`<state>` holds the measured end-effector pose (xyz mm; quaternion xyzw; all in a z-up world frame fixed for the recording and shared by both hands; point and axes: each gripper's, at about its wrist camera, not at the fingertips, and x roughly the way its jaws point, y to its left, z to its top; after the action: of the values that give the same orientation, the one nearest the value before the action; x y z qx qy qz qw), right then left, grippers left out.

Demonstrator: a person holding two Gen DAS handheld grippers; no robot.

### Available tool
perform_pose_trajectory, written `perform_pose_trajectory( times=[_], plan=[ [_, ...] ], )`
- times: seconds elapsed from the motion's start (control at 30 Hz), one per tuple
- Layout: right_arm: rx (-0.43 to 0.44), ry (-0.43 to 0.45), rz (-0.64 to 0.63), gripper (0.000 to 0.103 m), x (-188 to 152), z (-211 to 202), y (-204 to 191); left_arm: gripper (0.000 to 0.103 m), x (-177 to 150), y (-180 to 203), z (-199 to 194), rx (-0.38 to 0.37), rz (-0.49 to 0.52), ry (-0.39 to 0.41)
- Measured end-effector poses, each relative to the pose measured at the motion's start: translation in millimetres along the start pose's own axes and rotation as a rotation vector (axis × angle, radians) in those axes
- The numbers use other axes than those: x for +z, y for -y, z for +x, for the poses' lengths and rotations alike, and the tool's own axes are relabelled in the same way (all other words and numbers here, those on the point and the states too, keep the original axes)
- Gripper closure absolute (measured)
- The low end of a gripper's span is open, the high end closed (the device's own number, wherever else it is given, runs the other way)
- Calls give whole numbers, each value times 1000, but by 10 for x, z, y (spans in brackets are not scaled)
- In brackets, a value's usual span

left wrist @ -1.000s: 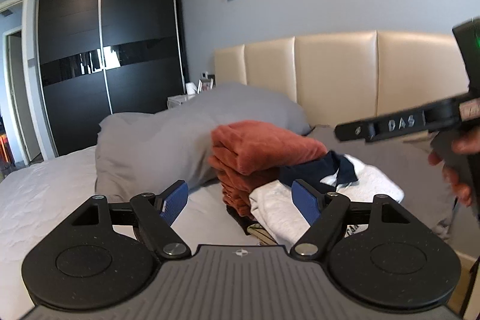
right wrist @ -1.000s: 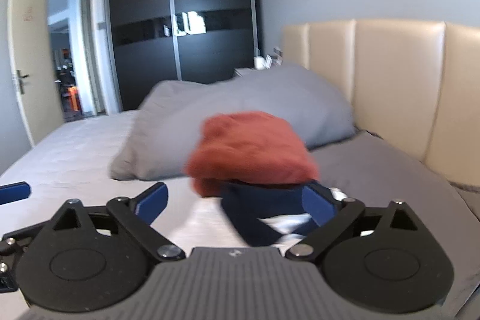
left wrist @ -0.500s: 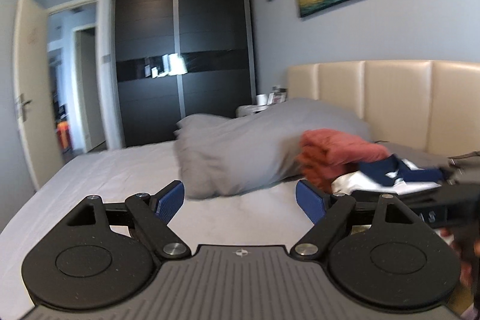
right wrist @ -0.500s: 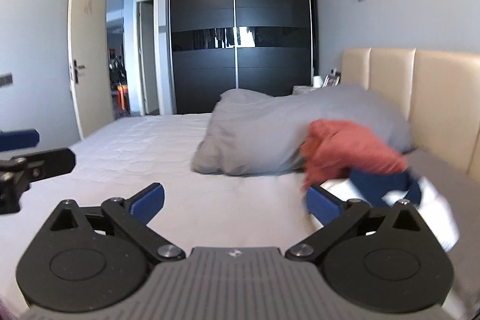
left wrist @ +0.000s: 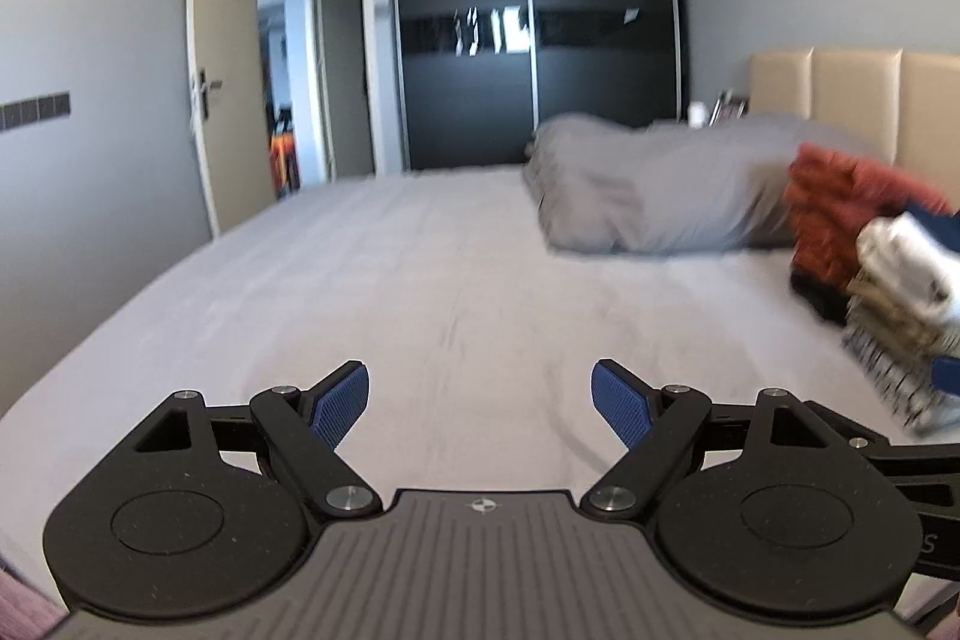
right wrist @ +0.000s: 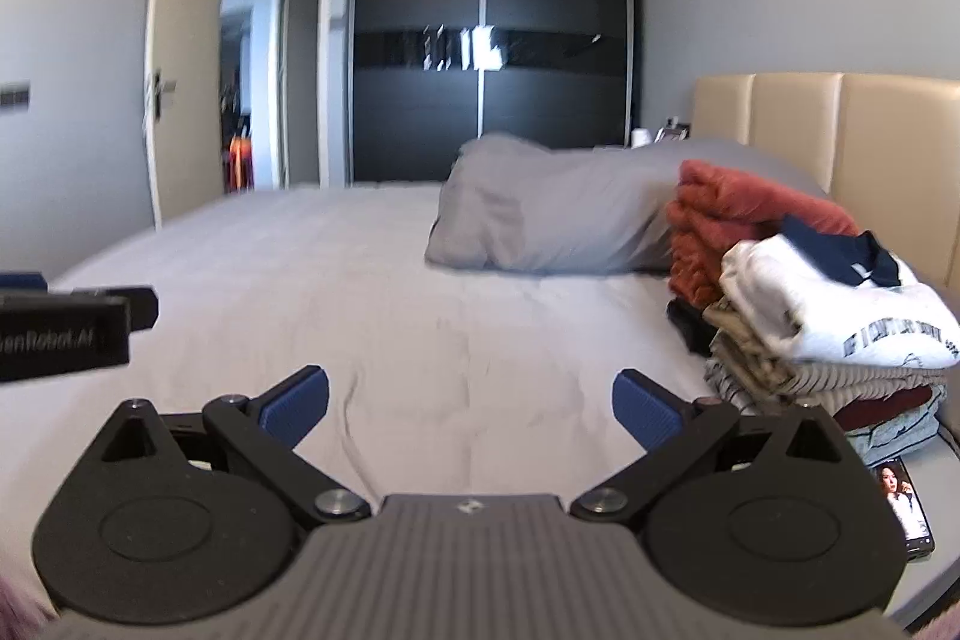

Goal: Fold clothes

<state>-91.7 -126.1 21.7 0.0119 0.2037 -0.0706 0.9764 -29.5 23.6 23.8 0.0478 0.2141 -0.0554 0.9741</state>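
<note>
both claws point across the bed sheet (right wrist: pixel 360 316) toward the wardrobe (right wrist: pixel 486 40). the left gripper (left wrist: pixel 480 403) has its jaws spread wide with nothing between the blue pads. the right gripper (right wrist: pixel 471 406) stands the same: wide open, holding nothing.

the clothes lie as a folded stack (right wrist: pixel 804 316) at about 2 o'clock in the right wrist view, near the headboard (right wrist: pixel 840 130) and just beside the grey pillow (right wrist: pixel 540 214). a rust garment (right wrist: pixel 738 214) sits behind; a white printed top (right wrist: pixel 840 310) with a navy piece on it caps the striped and darker layers below. in the left wrist view the same stack is at 3 o'clock, motion-blurred.

judgement: no unfolded garment shows in either view. this fits either a pause between garments or a finished job; the frames do not settle which.

room: the sheet is open from 9 to 1 o'clock, and wide enough to spread a garment flat. limits: the stack and pillow at 2 o'clock, a phone (right wrist: pixel 906 505) at 4 o'clock near the mattress edge, and the other tool's body at 9 o'clock in the right view.
</note>
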Motion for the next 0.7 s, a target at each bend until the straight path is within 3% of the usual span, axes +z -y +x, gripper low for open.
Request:
perform_pose_trajectory(
  times=[0.27,0.7],
  plan=[
    [46,-136,15,1,-205,352,-108,21,-323,-156,326,31,10,-177],
    [30,-265,38,1,-385,897,-136,21,-620,-87,750,23,17,-298]
  ],
)
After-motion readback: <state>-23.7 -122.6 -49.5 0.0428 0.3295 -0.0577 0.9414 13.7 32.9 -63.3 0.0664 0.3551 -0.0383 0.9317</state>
